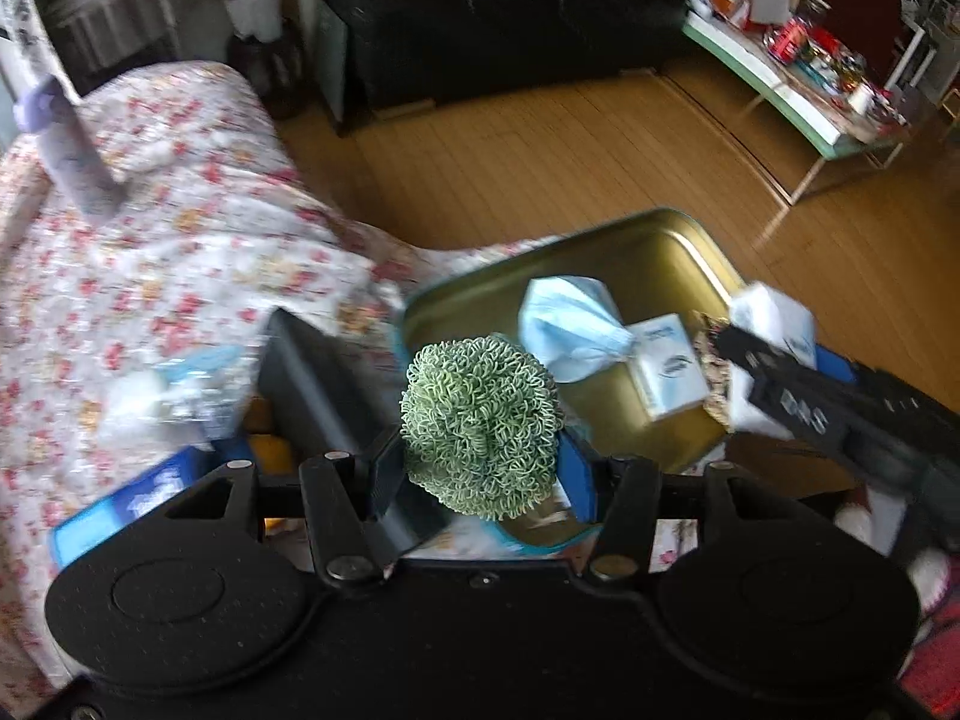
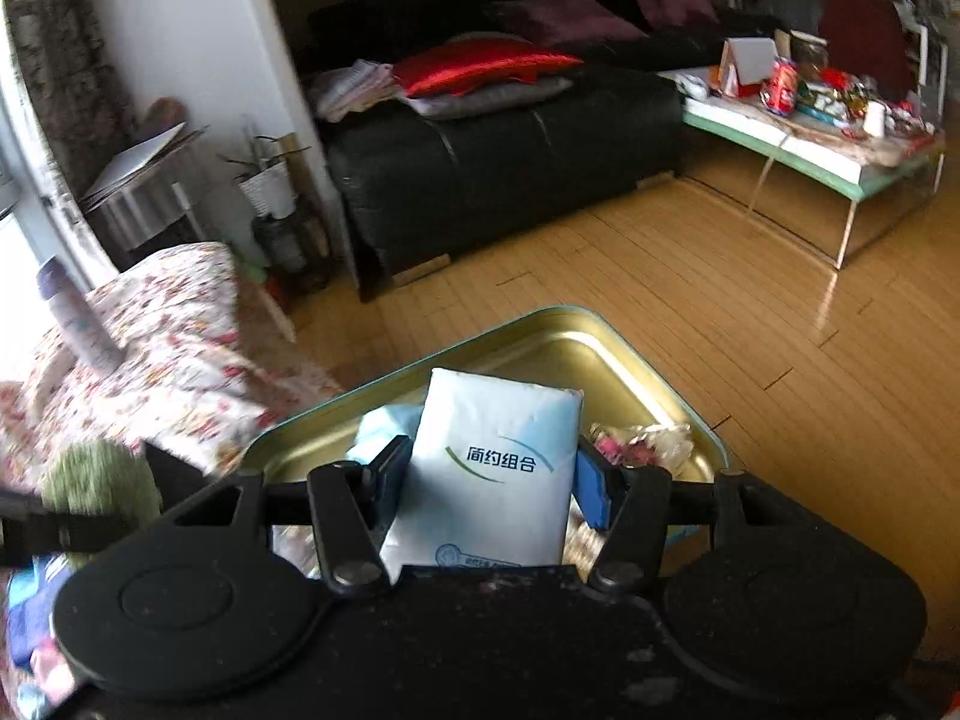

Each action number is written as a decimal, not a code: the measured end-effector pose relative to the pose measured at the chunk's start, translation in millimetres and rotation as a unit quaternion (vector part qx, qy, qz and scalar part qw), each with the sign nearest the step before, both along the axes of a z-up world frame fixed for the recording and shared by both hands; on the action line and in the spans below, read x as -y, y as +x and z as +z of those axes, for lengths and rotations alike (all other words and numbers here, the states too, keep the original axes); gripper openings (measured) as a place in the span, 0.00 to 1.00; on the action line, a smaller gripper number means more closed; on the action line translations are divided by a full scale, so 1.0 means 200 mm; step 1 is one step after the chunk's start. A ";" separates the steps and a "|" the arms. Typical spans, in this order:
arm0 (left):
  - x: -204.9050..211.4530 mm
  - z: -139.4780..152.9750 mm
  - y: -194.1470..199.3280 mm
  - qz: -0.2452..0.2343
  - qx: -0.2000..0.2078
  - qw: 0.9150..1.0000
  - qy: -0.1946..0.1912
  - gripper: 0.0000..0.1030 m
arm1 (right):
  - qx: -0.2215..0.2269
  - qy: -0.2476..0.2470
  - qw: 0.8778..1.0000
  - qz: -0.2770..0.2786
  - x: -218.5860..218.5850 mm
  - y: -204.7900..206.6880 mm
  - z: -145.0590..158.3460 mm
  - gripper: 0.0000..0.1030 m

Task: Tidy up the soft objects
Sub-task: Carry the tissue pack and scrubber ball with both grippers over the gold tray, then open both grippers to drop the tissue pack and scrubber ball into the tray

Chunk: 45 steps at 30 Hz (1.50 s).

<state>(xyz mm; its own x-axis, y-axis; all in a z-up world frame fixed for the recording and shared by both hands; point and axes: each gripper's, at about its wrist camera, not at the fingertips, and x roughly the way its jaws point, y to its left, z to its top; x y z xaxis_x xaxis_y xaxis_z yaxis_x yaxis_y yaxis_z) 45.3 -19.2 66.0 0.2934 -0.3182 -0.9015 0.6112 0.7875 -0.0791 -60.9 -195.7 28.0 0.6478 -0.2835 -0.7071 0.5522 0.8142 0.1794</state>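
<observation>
My left gripper (image 1: 480, 468) is shut on a green curly scrubber ball (image 1: 480, 426), held just in front of a gold metal tin (image 1: 672, 252). The tin holds a crumpled blue face mask (image 1: 570, 330) and a small tissue pack (image 1: 669, 366). My right gripper (image 2: 489, 474) is shut on a white tissue pack (image 2: 498, 462) over the tin (image 2: 600, 348); it shows at the right of the left wrist view (image 1: 774, 324). The green ball appears blurred at the left of the right wrist view (image 2: 96, 480).
The tin rests on a floral bedspread (image 1: 180, 252) beside a purple bottle (image 1: 72, 144), blue packets (image 1: 120, 504) and a dark box (image 1: 312, 384). Beyond lie a wooden floor (image 2: 660, 276), a black sofa (image 2: 498, 156) and a cluttered low table (image 2: 840, 120).
</observation>
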 end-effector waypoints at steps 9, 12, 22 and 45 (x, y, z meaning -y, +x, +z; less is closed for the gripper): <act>0.28 -0.17 -0.01 -0.031 -0.050 0.998 0.009 0.50 | 0.007 0.003 1.000 -0.015 0.26 0.23 -0.05 0.53; 0.34 -0.24 -0.02 -0.041 -0.063 0.997 0.017 0.50 | 0.007 0.013 1.000 -0.022 0.32 0.25 -0.12 0.53; 0.45 -0.39 -0.04 -0.063 -0.091 0.993 0.031 0.52 | 0.002 0.000 1.000 -0.021 0.36 0.31 -0.19 0.53; 0.19 -0.25 -0.11 -0.018 -0.049 0.999 0.006 0.74 | 0.010 -0.049 0.999 -0.016 0.30 0.29 -0.16 0.67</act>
<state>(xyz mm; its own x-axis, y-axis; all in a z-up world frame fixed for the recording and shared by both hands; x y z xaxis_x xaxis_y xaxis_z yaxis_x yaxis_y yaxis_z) 23.6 -57.9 16.6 0.1915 -0.3163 -0.9291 0.6294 0.7660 -0.1311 -3.5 -255.6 -3.7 0.6505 -0.3713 -0.6626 0.5752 0.8105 0.1106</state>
